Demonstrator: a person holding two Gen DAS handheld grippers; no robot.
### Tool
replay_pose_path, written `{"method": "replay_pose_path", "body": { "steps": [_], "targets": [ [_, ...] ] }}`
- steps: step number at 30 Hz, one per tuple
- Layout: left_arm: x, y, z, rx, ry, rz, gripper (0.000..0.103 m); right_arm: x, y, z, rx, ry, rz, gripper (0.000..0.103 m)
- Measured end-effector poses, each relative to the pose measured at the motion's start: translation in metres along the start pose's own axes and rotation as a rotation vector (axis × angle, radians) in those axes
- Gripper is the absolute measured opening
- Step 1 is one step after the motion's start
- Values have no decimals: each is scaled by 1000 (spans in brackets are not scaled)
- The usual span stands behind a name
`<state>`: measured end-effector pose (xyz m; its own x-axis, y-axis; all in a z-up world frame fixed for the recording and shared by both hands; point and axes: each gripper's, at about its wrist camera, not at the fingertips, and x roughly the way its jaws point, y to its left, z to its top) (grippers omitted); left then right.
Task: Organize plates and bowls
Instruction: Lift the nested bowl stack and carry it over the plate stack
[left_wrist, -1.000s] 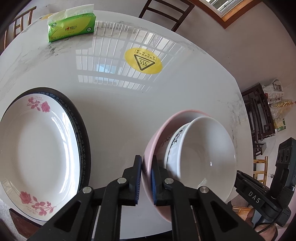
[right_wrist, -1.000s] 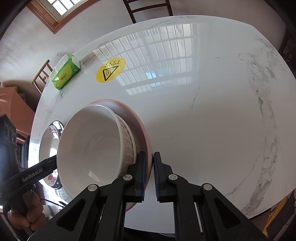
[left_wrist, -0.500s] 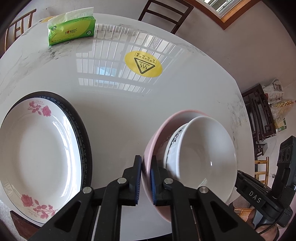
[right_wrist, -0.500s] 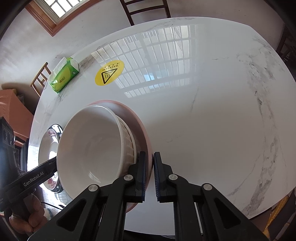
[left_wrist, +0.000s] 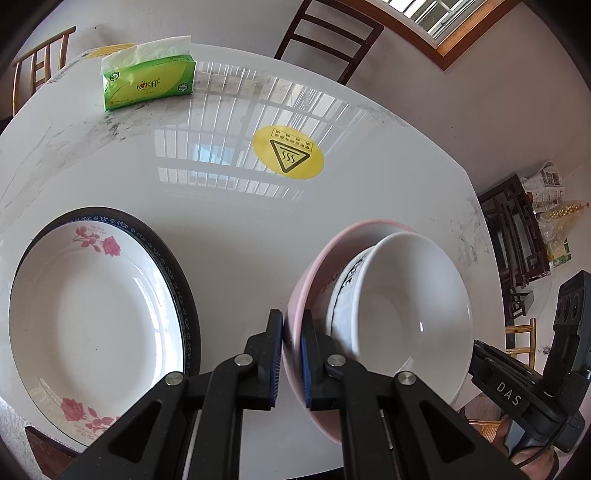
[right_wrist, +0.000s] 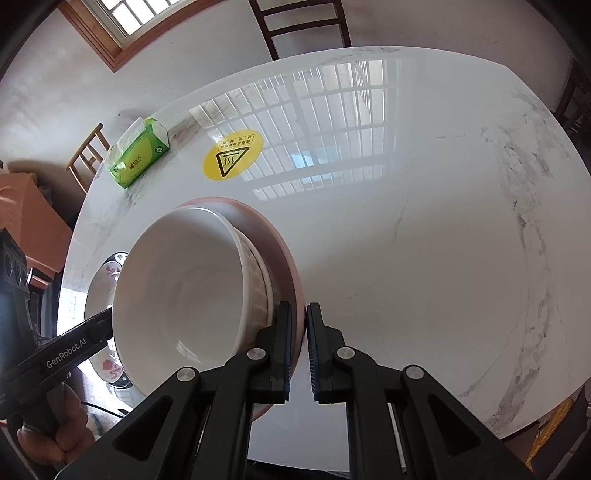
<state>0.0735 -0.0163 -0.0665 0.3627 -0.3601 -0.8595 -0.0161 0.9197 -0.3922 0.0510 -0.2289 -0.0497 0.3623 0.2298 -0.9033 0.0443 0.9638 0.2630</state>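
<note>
A pink bowl (left_wrist: 314, 273) with smaller white bowls (left_wrist: 406, 306) nested inside it is held above a round white marble table (left_wrist: 229, 221), its rim pinched on one side by the closed left gripper (left_wrist: 291, 354) and on the opposite side by the closed right gripper (right_wrist: 299, 347). A rose-patterned plate (left_wrist: 92, 314) stacked on a dark-rimmed plate (left_wrist: 184, 295) is seen just left of the bowls, with a green tissue pack (left_wrist: 147, 85) and a yellow hot-surface sticker (left_wrist: 288, 157) farther back. Compared with a second ago, both grips are unchanged and the bowls are barely shifted, while the tissue pack and sticker are seen slightly lower in the left view.
</note>
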Motion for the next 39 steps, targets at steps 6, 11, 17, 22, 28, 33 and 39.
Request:
{"method": "replay_pose_path", "body": {
  "steps": [6,11,17,22,28,33,39],
  "targets": [
    [-17,4,1,-6,-31,5,6,-10,11,6,-26,-18,6,11],
    [-34,14,1,-21,-54,18,6,-15,27,9,-55,-25,13,11],
    [-57,34,0,-50,-90,43,6,-17,55,14,-98,-27,30,11],
    [-76,56,3,-78,-116,71,6,-15,82,14,-138,-25,50,11],
    [-100,87,3,-113,-145,105,6,-13,120,18,-192,-20,78,11],
    [-112,113,-1,-152,-155,134,6,-4,152,17,-235,-3,101,11],
    [-115,145,-7,-191,-142,163,6,14,185,10,-275,42,115,11]
  ]
}}
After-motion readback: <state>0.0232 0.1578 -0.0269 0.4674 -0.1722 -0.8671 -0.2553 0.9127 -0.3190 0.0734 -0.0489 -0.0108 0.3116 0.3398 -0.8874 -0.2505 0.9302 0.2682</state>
